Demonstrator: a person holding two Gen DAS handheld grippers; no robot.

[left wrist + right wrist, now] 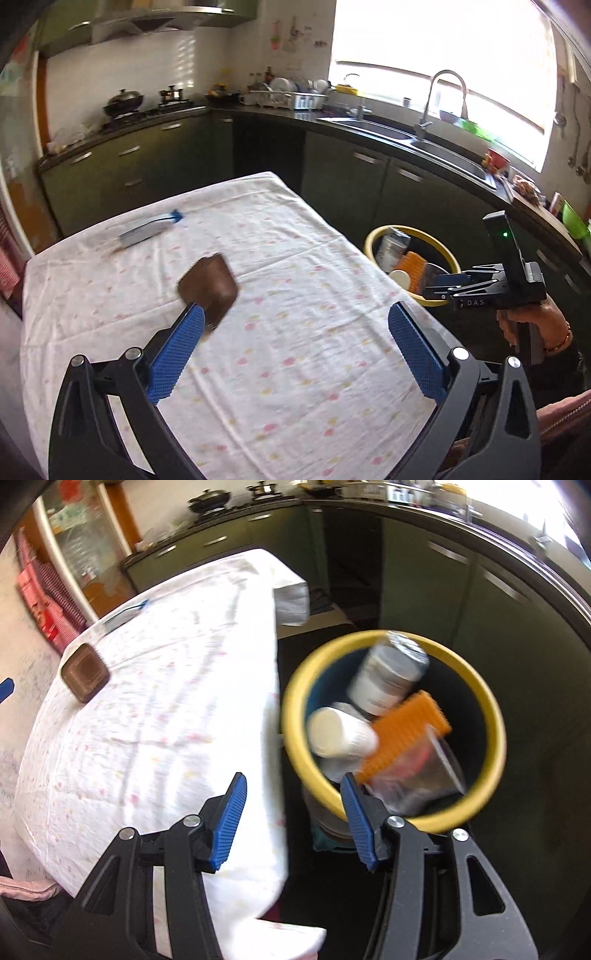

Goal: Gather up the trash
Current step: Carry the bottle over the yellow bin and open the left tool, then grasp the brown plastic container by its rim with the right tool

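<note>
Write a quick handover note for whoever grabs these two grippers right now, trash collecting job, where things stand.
Left gripper: open, empty, over the table, its left finger near the brown square piece.
Right gripper: open, empty, above the near rim of the yellow-rimmed bin beside the table.
Done: the bin holds a can, a white cup, an orange ridged piece and clear plastic.
Left: the brown square piece and the blue-tipped wrapper at the far edge are on the tablecloth.
</note>
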